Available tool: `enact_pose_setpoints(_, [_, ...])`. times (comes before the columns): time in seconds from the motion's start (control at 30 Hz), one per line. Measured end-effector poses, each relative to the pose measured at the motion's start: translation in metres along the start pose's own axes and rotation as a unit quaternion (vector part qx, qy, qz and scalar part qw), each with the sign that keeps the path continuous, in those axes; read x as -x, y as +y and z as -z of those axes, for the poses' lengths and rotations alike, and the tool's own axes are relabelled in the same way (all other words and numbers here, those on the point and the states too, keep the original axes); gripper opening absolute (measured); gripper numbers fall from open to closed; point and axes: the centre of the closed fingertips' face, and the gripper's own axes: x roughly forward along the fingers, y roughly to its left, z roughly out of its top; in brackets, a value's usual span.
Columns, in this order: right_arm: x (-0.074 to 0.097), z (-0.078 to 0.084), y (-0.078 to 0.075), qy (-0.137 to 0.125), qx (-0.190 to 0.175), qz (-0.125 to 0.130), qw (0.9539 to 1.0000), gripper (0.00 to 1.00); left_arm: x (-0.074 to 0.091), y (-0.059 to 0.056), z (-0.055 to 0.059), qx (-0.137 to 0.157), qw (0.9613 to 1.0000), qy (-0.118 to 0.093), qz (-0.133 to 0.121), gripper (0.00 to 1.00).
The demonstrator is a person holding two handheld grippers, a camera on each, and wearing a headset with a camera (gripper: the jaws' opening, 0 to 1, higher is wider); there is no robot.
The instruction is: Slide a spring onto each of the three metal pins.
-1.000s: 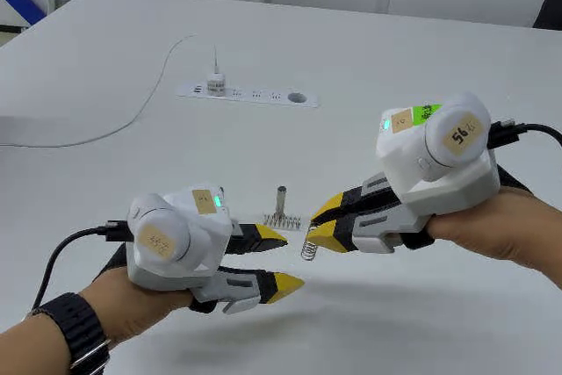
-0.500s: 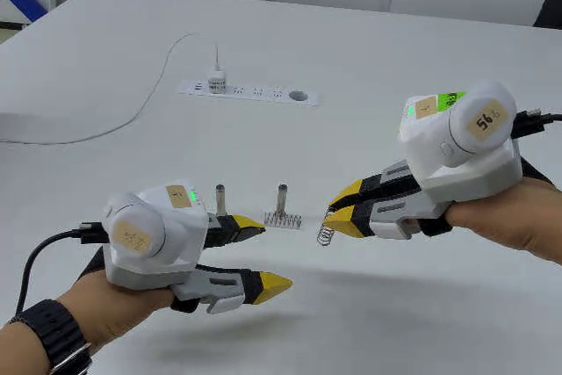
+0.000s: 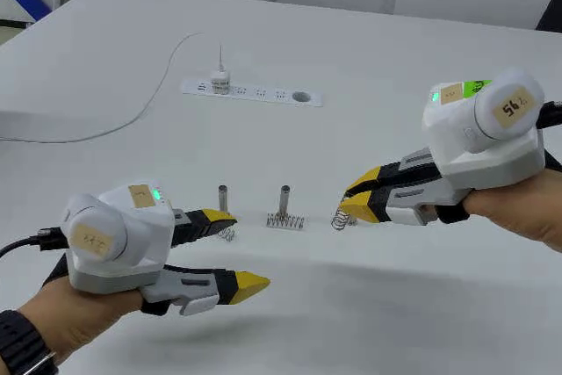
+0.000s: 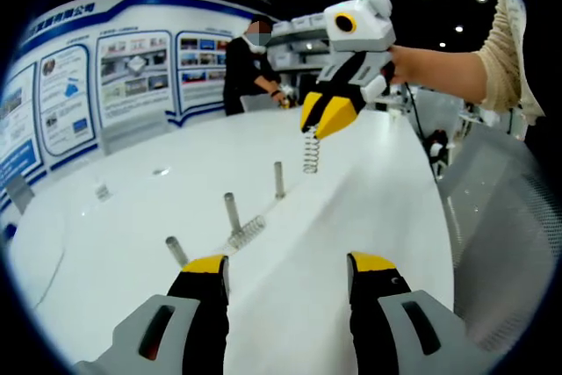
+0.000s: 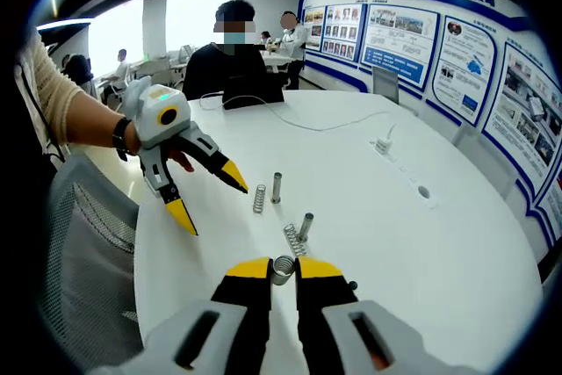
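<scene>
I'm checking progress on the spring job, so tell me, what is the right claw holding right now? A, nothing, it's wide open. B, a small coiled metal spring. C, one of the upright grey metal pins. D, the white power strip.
B: the right claw is closed on a small coiled metal spring, which hangs from its yellow tips above the table.
</scene>
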Motion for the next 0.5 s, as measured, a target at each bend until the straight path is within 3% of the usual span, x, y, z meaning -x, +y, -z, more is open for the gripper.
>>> enact_pose_setpoints(0.5, [0.008, -0.006, -0.019, -0.006, -0.004, 0.023, 0.9997, 0.11, 0.021, 0.025, 0.007, 0.019, 0.9988, -0.007, -0.045, 0.60])
